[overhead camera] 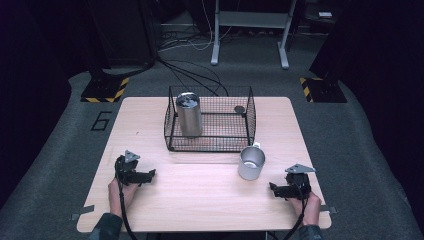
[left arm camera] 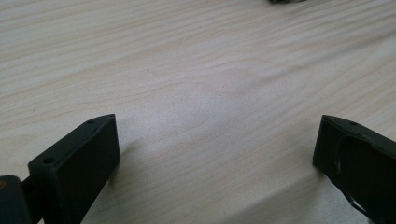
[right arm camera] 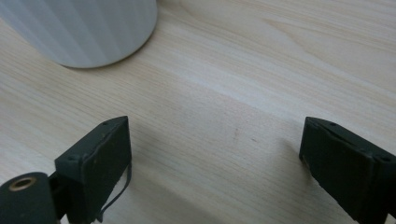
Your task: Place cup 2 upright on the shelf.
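Both grippers parked at frame bottom: left gripper (overhead camera: 150,175) jaws spread, empty; right gripper (overhead camera: 274,189) likewise. Steel cup (overhead camera: 251,163) right of centre on table (overhead camera: 200,200), ungrasped, outside wire basket (overhead camera: 210,120) holding tall canister (overhead camera: 189,115). Nothing started; cup pickup pending.

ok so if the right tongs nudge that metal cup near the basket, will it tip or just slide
The metal cup looks thin-walled and hollow, so probably light. It stands upright on smooth wood, so a low push would likely slide it; a push near the rim might tip it. Its round, shiny wall may slip between the right tongs.
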{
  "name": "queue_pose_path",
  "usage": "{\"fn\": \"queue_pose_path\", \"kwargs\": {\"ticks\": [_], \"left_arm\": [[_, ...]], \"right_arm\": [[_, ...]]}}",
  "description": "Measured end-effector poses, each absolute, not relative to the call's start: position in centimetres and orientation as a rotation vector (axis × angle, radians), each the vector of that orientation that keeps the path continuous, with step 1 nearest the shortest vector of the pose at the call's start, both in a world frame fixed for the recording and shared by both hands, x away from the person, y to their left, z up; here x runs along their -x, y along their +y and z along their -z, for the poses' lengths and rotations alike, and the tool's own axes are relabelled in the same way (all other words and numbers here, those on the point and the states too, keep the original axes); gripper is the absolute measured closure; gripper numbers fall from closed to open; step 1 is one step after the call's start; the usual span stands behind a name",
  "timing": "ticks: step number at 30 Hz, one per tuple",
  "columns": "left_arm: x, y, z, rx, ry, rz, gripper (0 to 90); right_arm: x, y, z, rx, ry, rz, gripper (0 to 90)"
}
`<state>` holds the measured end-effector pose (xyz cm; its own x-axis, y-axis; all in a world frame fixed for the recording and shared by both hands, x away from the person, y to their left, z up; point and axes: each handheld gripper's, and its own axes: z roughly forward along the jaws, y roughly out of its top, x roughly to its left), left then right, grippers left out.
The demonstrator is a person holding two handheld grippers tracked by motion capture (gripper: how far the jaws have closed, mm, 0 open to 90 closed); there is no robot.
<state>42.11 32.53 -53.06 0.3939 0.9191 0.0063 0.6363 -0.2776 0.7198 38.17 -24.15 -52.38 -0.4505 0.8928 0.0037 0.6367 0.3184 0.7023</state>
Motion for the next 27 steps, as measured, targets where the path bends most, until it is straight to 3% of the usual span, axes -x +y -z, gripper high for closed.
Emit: {"fn": "queue_pose_path", "kwargs": {"ticks": [7,8,9,27], "left_arm": [[-42.1,32.4,53.1,-2.005,1.330,-0.580,0.4],[-42.1,32.4,53.1,-2.005,1.330,-0.580,0.4],[-42.1,32.4,53.1,-2.005,1.330,-0.580,0.4],[-42.1,32.4,53.1,-2.006,1.329,-0.580,0.4]], "right_arm": [[-37.8,-24.2,50.9,-1.420,2.168,-1.041,5.9],[-37.4,-23.2,48.4,-1.364,2.169,-1.156,5.9],[-37.4,-23.2,48.4,-1.364,2.169,-1.156,1.5],[-38.8,-18.9,45.3,-1.217,2.226,-1.142,0.0]]}}
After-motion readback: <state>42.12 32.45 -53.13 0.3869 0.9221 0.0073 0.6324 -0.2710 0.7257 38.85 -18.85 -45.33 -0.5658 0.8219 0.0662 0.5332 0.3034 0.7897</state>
